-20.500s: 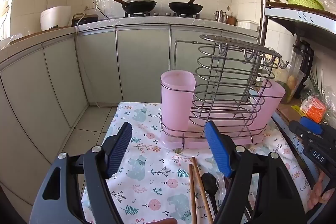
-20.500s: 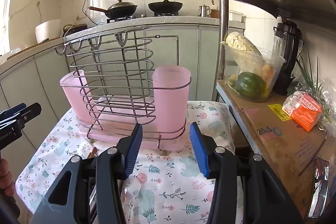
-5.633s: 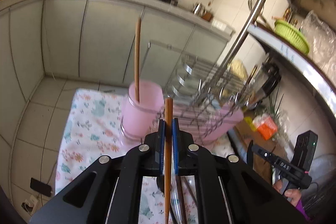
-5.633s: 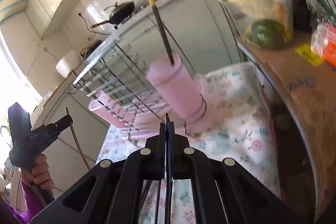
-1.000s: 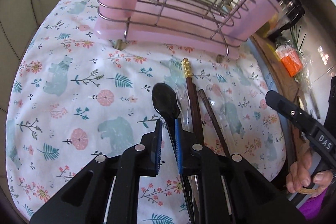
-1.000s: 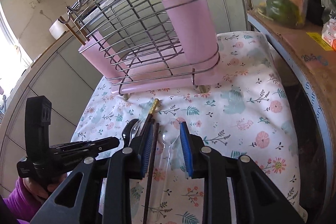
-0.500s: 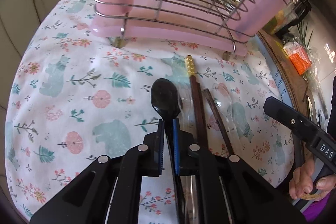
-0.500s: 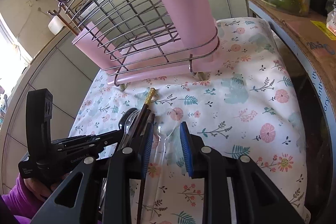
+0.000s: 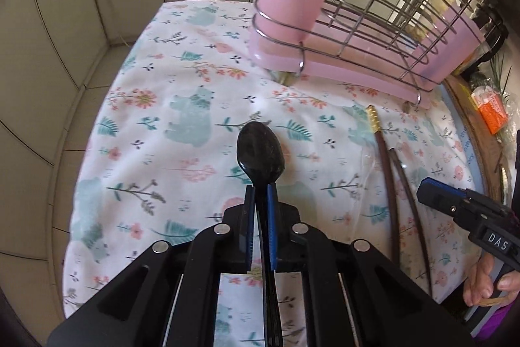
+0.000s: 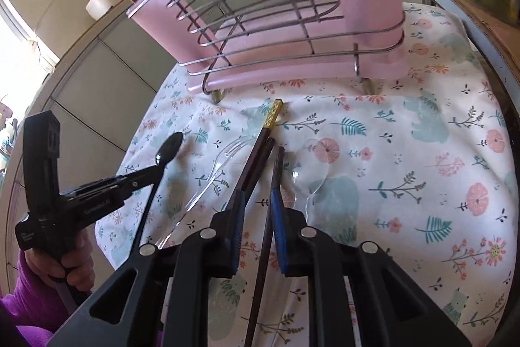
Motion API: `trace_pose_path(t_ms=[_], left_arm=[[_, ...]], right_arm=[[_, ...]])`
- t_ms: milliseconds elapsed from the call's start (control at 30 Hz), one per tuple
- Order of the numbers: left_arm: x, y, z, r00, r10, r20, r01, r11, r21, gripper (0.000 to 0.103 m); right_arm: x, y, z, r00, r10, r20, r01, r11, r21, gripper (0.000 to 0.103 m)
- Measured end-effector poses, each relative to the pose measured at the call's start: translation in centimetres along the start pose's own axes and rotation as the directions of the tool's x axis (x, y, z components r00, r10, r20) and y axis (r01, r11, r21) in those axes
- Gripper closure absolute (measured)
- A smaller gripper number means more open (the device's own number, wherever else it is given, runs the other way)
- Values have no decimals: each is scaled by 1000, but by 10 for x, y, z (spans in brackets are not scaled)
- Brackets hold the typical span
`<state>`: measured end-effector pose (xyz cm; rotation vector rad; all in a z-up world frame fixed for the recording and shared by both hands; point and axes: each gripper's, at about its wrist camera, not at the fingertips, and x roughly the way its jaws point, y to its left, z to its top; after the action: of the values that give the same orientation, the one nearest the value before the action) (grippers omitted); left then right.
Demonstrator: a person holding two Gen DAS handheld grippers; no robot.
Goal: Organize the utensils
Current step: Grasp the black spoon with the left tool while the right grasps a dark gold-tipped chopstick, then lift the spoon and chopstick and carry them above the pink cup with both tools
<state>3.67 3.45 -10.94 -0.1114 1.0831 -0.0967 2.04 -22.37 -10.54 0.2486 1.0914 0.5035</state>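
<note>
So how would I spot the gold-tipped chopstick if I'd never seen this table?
Start at the pink utensil rack on the floral tablecloth. Just in front of it dark chopsticks lie beside a clear plastic fork. The gold-tipped chopstick is the longest, reaching nearest the rack, and it alone ends in a patterned gold cap.

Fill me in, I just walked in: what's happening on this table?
A person is sorting utensils into a pink rack. The left gripper is shut on a black spoon, lifted off the cloth. The right gripper is closing around a dark chopstick lying there. A clear fork and another chopstick wait beside it.
</note>
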Motion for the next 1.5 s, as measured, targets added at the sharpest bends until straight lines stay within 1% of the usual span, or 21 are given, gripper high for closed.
trace_pose_path(t_ms=[67,133,267,433,633,767,900,967,1000,1167,1267,1333,1367,1500], left_arm=[[0,3,-2,1000,7,-18,-7,1000,20,96],[7,1,-2,999,-1,-44,2,1000,26,96],[12,2,3,997,-16,-69,18,999,29,96],[20,2,17,989,-41,-145,47,998,40,95],[29,2,31,967,-52,-248,72,995,71,94],[35,6,39,948,-65,-310,92,993,75,93],[41,9,45,932,-70,-357,101,992,71,93],[42,9,46,927,-57,-372,93,992,80,93],[42,9,46,925,-47,-376,85,993,85,93],[48,-1,50,923,-6,-385,45,995,91,93],[47,-9,50,931,2,-365,36,995,98,95],[42,-10,48,937,-7,-350,42,995,91,96],[38,-10,48,938,-18,-347,49,995,82,103],[23,-7,44,950,-52,-308,72,996,55,103]], right_arm=[[6,1,0,1000,-24,-15,24,1000,-1,87],[11,-1,0,999,-33,-23,33,999,4,87],[14,-4,0,998,-42,-38,42,999,16,87],[20,-5,1,997,-36,-68,37,999,17,86],[30,0,10,992,-60,-114,58,998,-20,86],[36,-2,20,988,-25,-154,25,1000,-1,86],[42,-5,28,979,-6,-204,5,1000,-6,86],[43,-6,29,976,-5,-219,3,1000,-10,89],[43,-7,29,976,-10,-218,9,1000,-8,95],[38,-17,25,981,32,-189,-25,999,39,97],[32,-18,24,985,47,-169,-39,998,53,97],[27,-18,24,987,52,-151,-44,998,54,97],[24,-18,24,988,59,-141,-52,997,56,97],[8,-16,23,992,83,-96,-78,996,50,97]])
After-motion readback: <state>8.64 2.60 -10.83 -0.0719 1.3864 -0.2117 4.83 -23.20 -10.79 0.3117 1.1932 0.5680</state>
